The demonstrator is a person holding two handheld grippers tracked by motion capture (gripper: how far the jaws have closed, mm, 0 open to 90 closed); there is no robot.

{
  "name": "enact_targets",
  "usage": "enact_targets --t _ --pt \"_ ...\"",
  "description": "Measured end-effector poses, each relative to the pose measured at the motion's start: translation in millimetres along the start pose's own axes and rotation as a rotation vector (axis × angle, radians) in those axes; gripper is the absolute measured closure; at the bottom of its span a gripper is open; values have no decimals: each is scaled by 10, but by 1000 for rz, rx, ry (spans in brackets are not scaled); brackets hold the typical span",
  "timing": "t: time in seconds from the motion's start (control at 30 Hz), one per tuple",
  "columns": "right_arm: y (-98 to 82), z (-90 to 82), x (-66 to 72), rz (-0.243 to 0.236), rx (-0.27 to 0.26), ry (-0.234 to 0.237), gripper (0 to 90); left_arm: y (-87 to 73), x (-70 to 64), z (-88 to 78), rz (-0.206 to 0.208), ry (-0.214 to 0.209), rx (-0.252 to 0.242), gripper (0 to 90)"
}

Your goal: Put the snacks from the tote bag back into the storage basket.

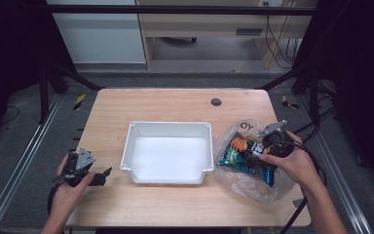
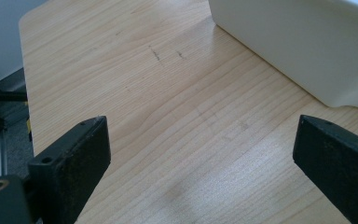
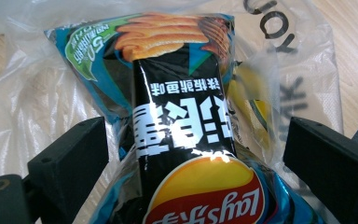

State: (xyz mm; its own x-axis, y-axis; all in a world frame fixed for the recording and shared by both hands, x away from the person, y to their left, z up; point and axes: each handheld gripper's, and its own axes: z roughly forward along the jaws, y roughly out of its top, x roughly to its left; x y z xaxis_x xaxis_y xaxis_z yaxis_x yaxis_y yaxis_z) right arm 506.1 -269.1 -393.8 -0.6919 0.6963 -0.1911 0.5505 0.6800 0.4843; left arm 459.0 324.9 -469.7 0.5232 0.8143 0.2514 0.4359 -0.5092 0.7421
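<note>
Straddling the glossy, crinkled chip bag (image 3: 186, 121), my right tongs (image 3: 193, 154) stand wide, pads clear of its foil; it lies on a clear, wrinkled plastic bag (image 1: 246, 183) right of the white rectangular plastic bin (image 1: 168, 127). My left tongs (image 2: 200, 158) gape wide over pale wood-grain surface (image 2: 168, 93) with rounded corners; grey floor surrounds it.

A bag of chips (image 1: 247, 156), black and blue with a red and yellow logo and orange ridged chips printed on it, lies flat on a clear crumpled plastic bag (image 1: 253, 185) at the table's right side, just beside the white tub.
</note>
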Motion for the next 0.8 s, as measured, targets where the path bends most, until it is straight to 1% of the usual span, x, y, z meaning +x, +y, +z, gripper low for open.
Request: enact_targets --t 0.2,0.33,0.43,0.47,0.53,0.6,0.67,0.7,0.8 --pt "7 132 -42 -2 39 24 69 2 -11 -4 3 -2 2 36" --pt "26 262 -51 -3 61 37 70 3 -5 -3 0 -1 0 36" --pt "51 372 -38 -14 81 43 73 1 -6 -3 2 -2 1 36" --pt "51 372 -38 -14 81 43 73 1 -6 -3 2 -2 1 36" --pt "62 457 -21 -20 94 56 73 1 -8 -1 3 -3 2 36" --pt "61 503 0 -28 115 62 76 3 -10 -1 4 -3 3 36" --pt "60 534 13 -35 129 62 86 6 -12 -1 5 -3 2 36" --pt "62 543 18 -30 128 69 107 5 -13 -1 6 -3 3 36" --pt "66 559 30 -47 129 85 164 3 -15 -1 6 -4 4 36"
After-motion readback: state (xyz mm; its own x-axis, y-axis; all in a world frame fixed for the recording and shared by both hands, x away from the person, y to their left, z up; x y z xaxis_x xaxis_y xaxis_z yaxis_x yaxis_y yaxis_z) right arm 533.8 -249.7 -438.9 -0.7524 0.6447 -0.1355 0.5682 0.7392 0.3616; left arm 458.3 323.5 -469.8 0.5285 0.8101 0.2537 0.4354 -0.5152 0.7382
